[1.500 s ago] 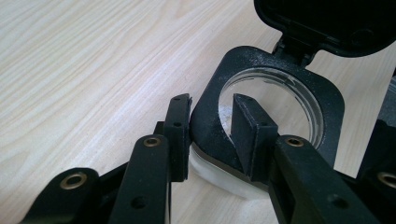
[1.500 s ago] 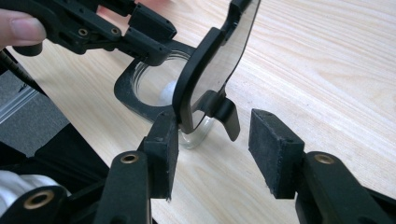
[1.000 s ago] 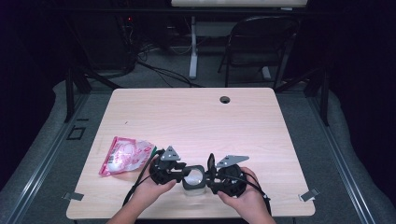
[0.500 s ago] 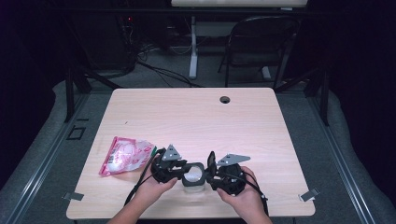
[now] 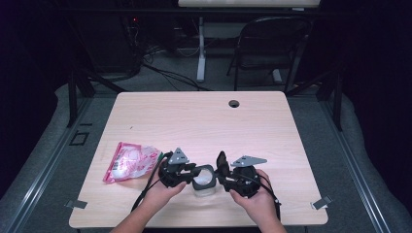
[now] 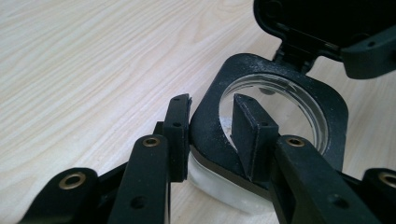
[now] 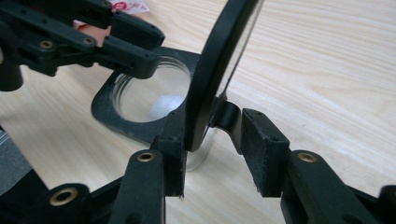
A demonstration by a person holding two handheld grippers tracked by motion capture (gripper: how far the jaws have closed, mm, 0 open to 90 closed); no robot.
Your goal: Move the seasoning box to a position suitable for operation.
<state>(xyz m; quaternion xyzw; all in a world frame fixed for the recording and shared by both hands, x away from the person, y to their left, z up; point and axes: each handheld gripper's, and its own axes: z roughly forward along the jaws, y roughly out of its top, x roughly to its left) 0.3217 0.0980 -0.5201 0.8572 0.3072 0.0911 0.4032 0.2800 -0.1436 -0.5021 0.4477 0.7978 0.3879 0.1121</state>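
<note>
The jar (image 5: 203, 180) sits at the table's (image 5: 204, 121) six o'clock edge; left gripper (image 6: 212, 126) pinches its black collar; right gripper (image 7: 212, 140), jaws just closing, straddles the lid (image 5: 221, 161), which now stands upright: jar open, ready for the pink packet (image 5: 128, 161).

The high view looks forward and down from above the person's side, far enough back to take in the whole tabletop (image 5: 204, 121) and the floor around it. The left gripper view sits very close, looking along its own claw (image 6: 212, 126) across the wood grain. The right gripper view, equally near, looks along its claw (image 7: 212, 149) from the opposite side. All three share the black-rimmed clear container (image 5: 204, 178) near the front edge.
</note>
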